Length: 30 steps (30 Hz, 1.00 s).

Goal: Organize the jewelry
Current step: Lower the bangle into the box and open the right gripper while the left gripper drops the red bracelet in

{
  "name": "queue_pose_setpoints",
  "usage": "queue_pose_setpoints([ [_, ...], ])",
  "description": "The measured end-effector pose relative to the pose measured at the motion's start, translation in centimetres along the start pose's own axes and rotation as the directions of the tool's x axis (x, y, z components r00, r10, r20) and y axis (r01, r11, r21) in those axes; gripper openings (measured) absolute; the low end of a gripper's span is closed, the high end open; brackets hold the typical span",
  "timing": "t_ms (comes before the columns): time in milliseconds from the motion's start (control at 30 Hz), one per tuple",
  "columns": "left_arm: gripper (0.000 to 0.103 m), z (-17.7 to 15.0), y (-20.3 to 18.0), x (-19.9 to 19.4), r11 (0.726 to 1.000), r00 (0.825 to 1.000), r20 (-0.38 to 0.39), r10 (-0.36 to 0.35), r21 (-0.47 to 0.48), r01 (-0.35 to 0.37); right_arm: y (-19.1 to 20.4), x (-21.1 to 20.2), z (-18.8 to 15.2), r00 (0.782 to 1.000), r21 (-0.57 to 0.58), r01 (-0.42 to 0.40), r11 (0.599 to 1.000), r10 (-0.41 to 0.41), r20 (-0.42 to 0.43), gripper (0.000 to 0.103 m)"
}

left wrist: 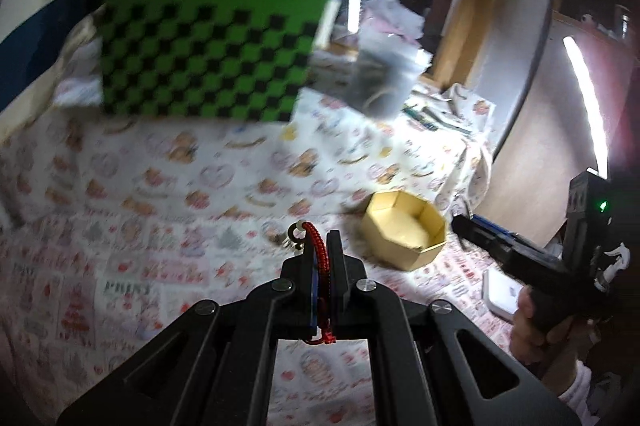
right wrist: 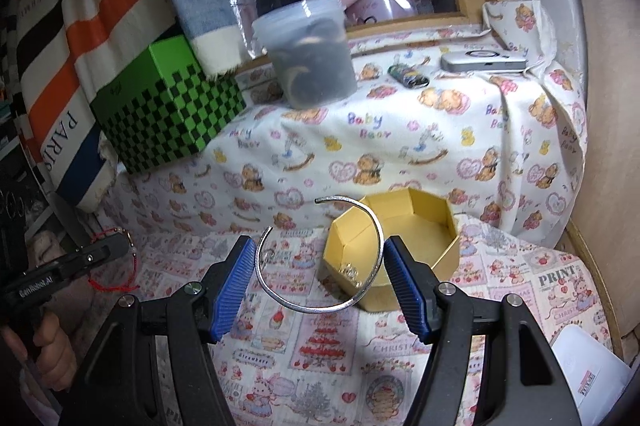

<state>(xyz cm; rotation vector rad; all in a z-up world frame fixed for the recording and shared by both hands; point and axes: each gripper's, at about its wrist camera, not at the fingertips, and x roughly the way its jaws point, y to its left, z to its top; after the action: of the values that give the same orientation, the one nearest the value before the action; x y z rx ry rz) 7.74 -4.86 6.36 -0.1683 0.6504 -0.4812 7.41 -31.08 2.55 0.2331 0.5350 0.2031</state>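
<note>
- A red cord bracelet is pinched between the pressed-together fingers of the left gripper; its braided cord runs up between the pads, a small pale bead and dark ring charm poke out at the fingertips, and a loose red tail hangs below the jaws.
- From the right wrist view the same bracelet dangles from the left gripper at the far left, above the printed cloth.
- A silver open cuff bangle sits between the blue ribbed pads of the right gripper; the jaws are spread wide, each pad touching an outer side of the bangle, so the bangle is held across its width, raised above the cloth.
- The bangle's right curve overlaps the near rim of the yellow octagonal box, which stands open on the bench; the same box lies just right of the left gripper's tips.
- The bench is covered in a cartoon-print cloth.
- On a raised, teddy-bear-draped ledge behind stand a lidded translucent tub with dark contents, a green-and-black checkered box, a lighter and a flat silver device.
</note>
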Motion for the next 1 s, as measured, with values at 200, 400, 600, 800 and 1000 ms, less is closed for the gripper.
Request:
queue_pose_setpoints([
  [200,0.003,2.9,-4.3,3.9,0.989,0.983,-0.111,-0.144,0.015,0.147,-3.0,0.4,0.8,1.000,0.083,0.028,0.996,-0.029,0.010,0.068],
  [400,0.003,3.4,-7.6,9.3,0.981,0.967,-0.169,-0.193,-0.016,0.193,-5.5,2.0,0.9,0.998,0.127,0.057,0.990,-0.055,-0.020,0.068],
  [600,0.003,3.8,-8.1,14.5,0.974,0.952,-0.208,-0.224,-0.081,0.211,-7.7,3.4,0.6,0.999,0.235,-0.028,0.971,0.036,-0.030,0.068],
  [800,0.004,3.7,-8.1,16.8,0.961,0.942,-0.201,-0.267,-0.130,0.245,-8.1,4.1,0.7,0.998,0.253,-0.053,0.966,0.062,-0.031,0.068],
  [1000,0.052,3.8,-8.0,15.0,0.968,0.965,-0.082,-0.248,-0.063,0.243,-7.9,4.7,0.6,0.999,0.239,-0.026,0.971,0.035,-0.035,0.069],
])
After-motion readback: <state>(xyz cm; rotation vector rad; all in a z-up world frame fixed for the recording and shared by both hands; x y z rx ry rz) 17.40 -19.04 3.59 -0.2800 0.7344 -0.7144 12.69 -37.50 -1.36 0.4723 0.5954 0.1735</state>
